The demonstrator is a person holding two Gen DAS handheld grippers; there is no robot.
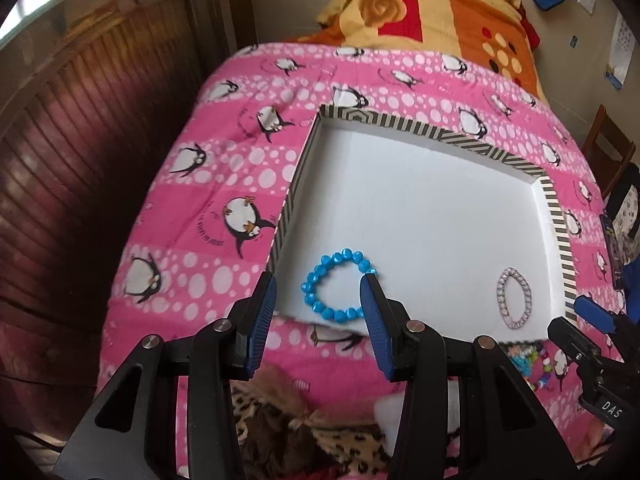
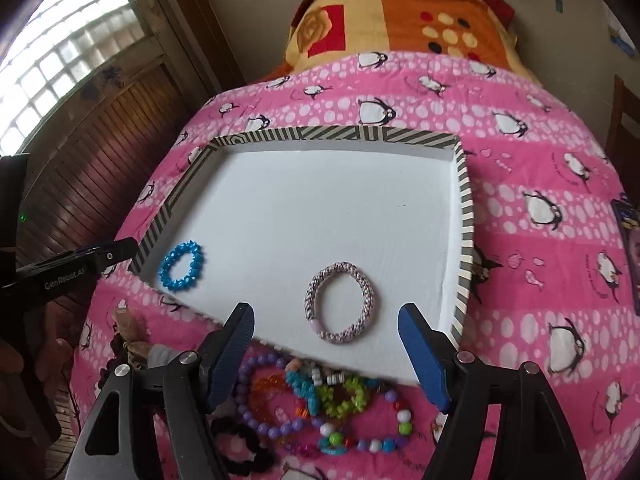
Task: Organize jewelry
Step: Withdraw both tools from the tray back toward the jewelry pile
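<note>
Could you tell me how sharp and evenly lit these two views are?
Left wrist view: fisheye bends the striped tray; blue bracelet reasonably sharp, corners dark. Right wrist view: window blown out; silver bracelet crisp, soft light, faint shadows.

Blue bracelet (image 1: 335, 286) partly behind left gripper's finger (image 1: 374, 312); jewelry pile (image 2: 320, 404) overlapped by tray (image 2: 466, 216) edge; black scrunchie (image 2: 244, 454) partly hidden

"love" on blanket (image 2: 420, 8); "GenRobot.AI" on left gripper (image 2: 68, 276)

blue bracelet (image 1: 334, 286), striped tray (image 2: 466, 216), pink penguin quilt (image 2: 540, 184)
</note>
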